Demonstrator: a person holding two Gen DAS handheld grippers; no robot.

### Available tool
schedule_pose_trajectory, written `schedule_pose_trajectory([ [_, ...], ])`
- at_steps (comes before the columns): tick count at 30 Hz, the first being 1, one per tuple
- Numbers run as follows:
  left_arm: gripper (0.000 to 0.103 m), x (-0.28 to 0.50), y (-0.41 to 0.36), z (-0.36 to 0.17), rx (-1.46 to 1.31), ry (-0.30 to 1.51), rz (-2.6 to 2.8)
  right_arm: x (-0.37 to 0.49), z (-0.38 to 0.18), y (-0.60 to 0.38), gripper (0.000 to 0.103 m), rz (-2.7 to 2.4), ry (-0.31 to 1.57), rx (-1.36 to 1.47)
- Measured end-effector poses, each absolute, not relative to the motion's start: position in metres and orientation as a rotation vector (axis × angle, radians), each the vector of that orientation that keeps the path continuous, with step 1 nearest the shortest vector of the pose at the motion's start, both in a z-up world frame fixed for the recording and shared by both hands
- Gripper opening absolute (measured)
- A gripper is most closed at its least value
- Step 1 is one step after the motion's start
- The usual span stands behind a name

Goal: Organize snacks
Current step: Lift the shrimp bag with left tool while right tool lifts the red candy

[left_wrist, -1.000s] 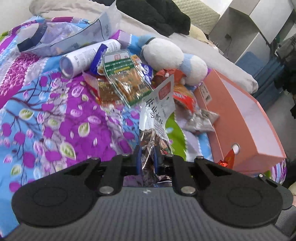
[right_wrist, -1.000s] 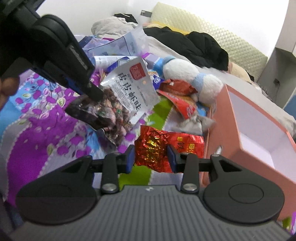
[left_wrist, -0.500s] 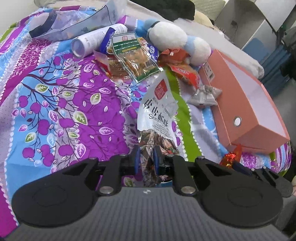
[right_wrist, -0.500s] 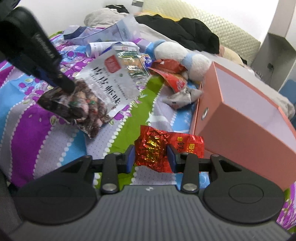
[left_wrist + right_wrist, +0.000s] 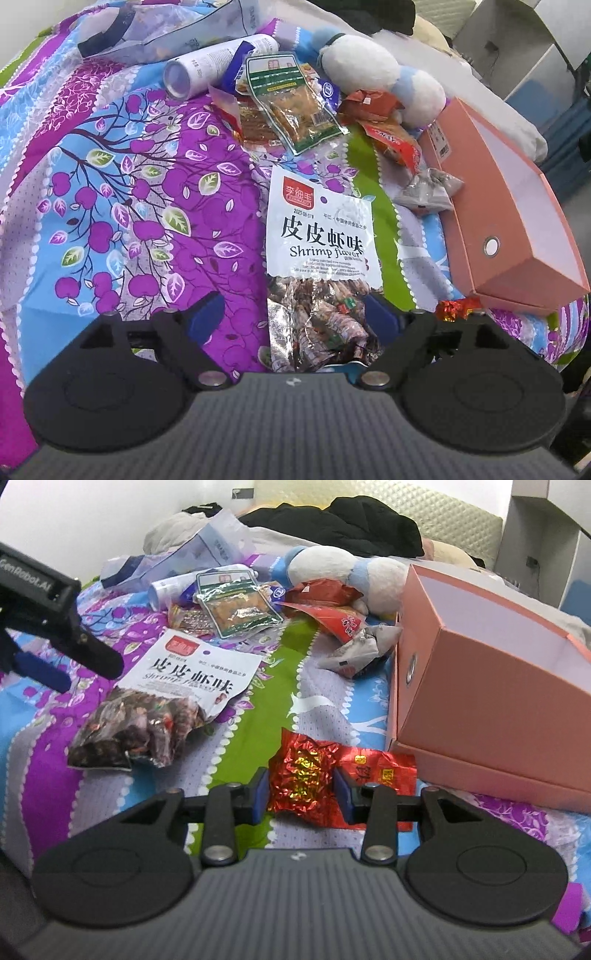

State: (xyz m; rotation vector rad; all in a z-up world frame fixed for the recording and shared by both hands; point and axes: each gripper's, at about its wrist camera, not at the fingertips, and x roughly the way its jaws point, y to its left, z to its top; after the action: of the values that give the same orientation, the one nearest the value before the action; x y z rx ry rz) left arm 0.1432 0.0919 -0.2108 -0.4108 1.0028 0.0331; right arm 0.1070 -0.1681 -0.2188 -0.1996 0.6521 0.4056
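Observation:
A white shrimp-flavour snack bag (image 5: 321, 236) lies flat on the flowered bedspread (image 5: 110, 192). My left gripper (image 5: 293, 315) hangs over the bag's lower end; its jaws are opening wide and the pads stand off the bag. The right wrist view shows the same bag (image 5: 184, 679) with the left gripper (image 5: 70, 664) above its left edge. My right gripper (image 5: 301, 794) is shut on a red foil snack packet (image 5: 306, 771), low over the bed, just left of the open pink box (image 5: 480, 686). That packet (image 5: 456, 308) also peeks into the left wrist view beside the box (image 5: 491, 199).
A pile of snacks lies further back: a green-labelled packet (image 5: 236, 605), red packets (image 5: 332, 616), a crumpled silver packet (image 5: 354, 653) against the box, and a white tube (image 5: 218, 62). A white and blue plush toy (image 5: 343, 572) and dark clothes sit behind.
The left gripper opened and let go of the shrimp bag, which now lies flat on the bed. The right gripper sank toward the bed with the red packet.

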Motion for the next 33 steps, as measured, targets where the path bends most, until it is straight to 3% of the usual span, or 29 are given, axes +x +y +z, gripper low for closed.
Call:
schedule_pose_trajectory([
  [4, 0.089, 0.146, 0.086, -0.212, -0.387, 1.011, 0.038, 0.109, -0.22, -0.171, 0.052, 0.423, 0.654, -0.155],
  [6, 0.089, 0.148, 0.084, -0.213, -0.383, 1.02, 0.041, 0.108, -0.22, -0.172, 0.068, 0.445, 0.657, -0.133],
  [13, 0.089, 0.153, 0.077, -0.218, -0.352, 1.041, 0.05, 0.108, -0.227, -0.174, 0.066, 0.43, 0.637, -0.136],
  [16, 0.089, 0.155, 0.074, -0.221, -0.337, 1.05, 0.067, 0.112, -0.234, -0.175, 0.054, 0.418, 0.653, -0.139],
  [17, 0.089, 0.156, 0.073, -0.221, -0.335, 1.053, 0.071, 0.112, -0.234, -0.176, 0.046, 0.417, 0.649, -0.136],
  [19, 0.089, 0.157, 0.07, -0.221, -0.326, 1.056, 0.076, 0.111, -0.232, -0.177, 0.043, 0.42, 0.644, -0.14],
  [33, 0.089, 0.171, 0.029, -0.235, -0.169, 1.071, 0.038, 0.106, -0.225, -0.177, 0.042, 0.41, 0.646, -0.167],
])
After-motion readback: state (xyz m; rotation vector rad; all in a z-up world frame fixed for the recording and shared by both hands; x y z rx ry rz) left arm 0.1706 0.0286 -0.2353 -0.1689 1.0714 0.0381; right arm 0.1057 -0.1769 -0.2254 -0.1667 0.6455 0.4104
